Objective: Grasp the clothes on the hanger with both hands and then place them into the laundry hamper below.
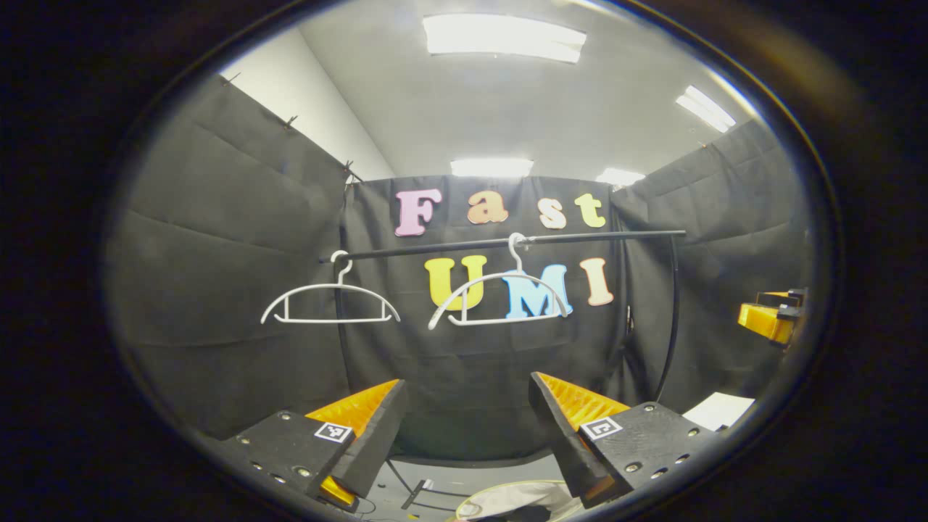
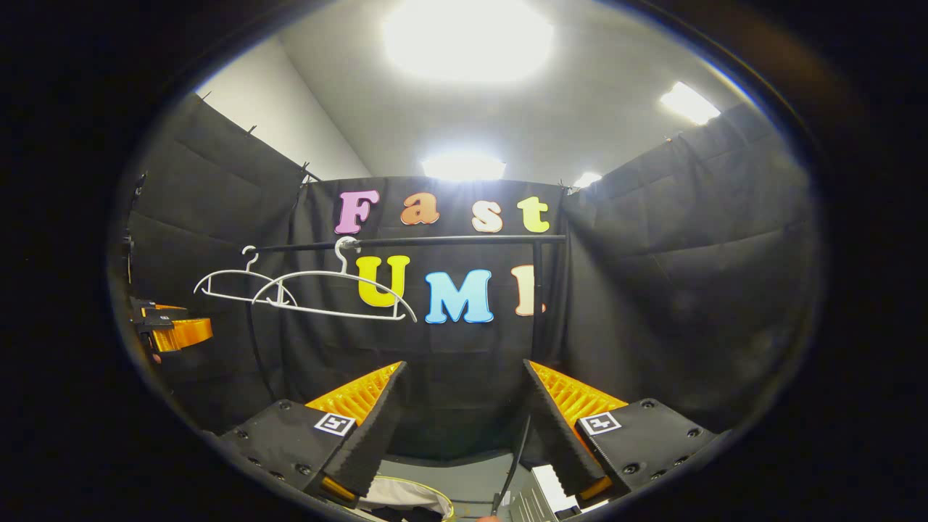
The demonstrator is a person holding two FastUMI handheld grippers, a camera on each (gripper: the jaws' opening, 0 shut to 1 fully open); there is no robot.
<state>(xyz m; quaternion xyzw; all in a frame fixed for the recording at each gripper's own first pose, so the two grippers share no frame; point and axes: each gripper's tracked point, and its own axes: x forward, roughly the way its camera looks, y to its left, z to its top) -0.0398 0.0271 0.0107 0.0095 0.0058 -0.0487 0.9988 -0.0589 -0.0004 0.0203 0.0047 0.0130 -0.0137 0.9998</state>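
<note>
While both hangers (image 1: pixel 330 297) hang bare on the rail (image 1: pixel 507 243) | left gripper (image 1: pixel 464 428) and right gripper (image 2: pixel 464 420) spread wide, empty | hamper (image 1: pixel 507 500) below, clothes apparently inside | risk: cloth draped over the rim could slide out.

1. Light comes from above: long white ceiling light panels (image 1: pixel 504 36) sit in a pale grey ceiling, and the room is bright up there.
2. In the right gripper view the nearest ceiling panel (image 2: pixel 467 36) blows out into a white glare with no edges left.
3. The black cloth walls (image 1: pixel 232 239) soak up light and stay dim, with faint folds showing.
4. The thin white plastic hangers (image 1: pixel 330 304) on the black metal rail (image 1: pixel 507 243) read crisp against the dark.
5. Fisheye bending curves the rail and walls, and the rims smear soft.
6. The floor at the bottom lies in shadow.
</note>
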